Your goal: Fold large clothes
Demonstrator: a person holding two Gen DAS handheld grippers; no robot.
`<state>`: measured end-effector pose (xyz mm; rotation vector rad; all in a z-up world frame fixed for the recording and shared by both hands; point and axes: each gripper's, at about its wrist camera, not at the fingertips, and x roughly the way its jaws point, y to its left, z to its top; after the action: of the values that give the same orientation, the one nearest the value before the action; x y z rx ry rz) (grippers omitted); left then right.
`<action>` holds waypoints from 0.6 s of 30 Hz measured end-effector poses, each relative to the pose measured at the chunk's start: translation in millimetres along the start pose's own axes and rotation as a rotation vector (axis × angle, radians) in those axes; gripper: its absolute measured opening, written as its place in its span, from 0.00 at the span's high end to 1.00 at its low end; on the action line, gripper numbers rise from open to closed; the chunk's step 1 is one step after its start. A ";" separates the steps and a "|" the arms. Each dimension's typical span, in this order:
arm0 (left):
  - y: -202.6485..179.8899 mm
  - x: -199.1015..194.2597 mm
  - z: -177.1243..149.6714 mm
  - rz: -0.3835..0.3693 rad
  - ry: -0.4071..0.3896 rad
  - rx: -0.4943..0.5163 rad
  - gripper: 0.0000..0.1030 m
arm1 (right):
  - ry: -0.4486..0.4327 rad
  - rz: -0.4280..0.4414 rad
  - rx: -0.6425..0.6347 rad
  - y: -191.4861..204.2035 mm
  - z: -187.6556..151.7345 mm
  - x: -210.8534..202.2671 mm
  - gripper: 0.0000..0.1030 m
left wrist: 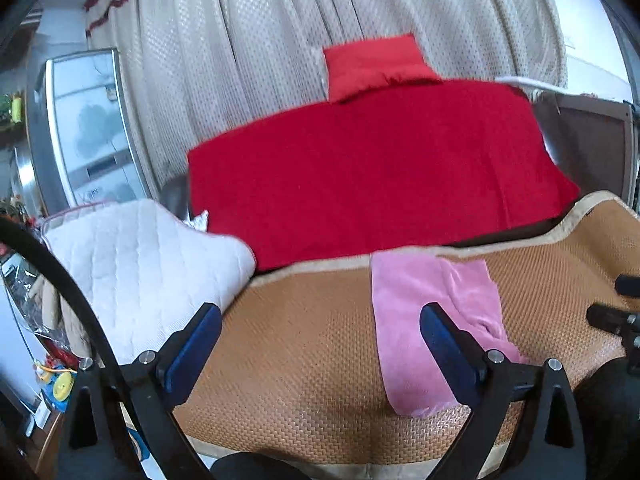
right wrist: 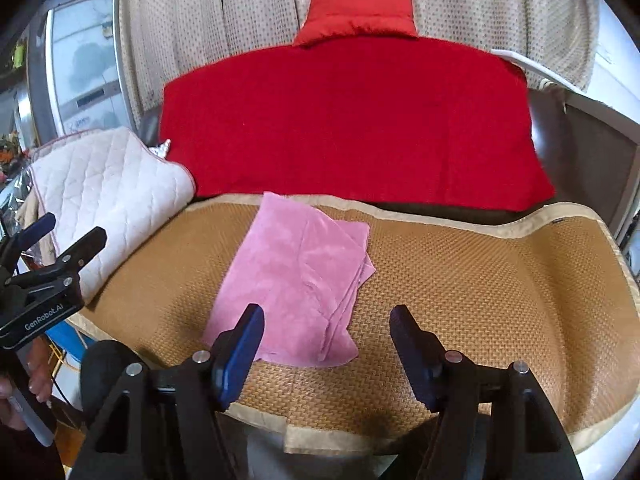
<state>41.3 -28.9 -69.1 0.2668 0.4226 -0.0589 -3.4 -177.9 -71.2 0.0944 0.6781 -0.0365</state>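
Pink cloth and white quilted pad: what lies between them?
Only bare woven mat separates the pink cloth from the white quilted pad, clearest in the right wrist view.

Pink garment (right wrist: 294, 280), soft fleecy cloth, folded into a rough rectangle of several layers, lying flat on woven tan mat (right wrist: 460, 280), long axis running front to back, layered edges stepped along its right side, far corner near mat's back border

Both wrist views forward, sharing pink cloth (left wrist: 432, 332) (right wrist: 296, 280)
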 end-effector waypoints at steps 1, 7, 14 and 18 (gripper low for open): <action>2.0 -5.9 0.1 0.002 -0.010 -0.004 0.04 | 0.001 0.003 -0.003 1.7 -0.1 -5.1 0.33; 10.1 -26.1 8.3 0.034 -0.046 -0.036 0.03 | 0.005 -0.017 -0.036 18.7 -7.8 -17.3 0.33; 13.4 -39.5 6.1 0.057 -0.062 -0.058 0.03 | 0.028 -0.006 -0.031 32.4 -14.9 -15.0 0.33; 12.5 -44.9 6.2 0.075 -0.062 -0.052 0.03 | 0.019 -0.006 -0.040 41.0 -17.0 -16.4 0.33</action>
<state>4.2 -18.4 -42.1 0.2288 0.3517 0.0170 -24.1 -135.4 -71.1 0.0543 0.6977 -0.0282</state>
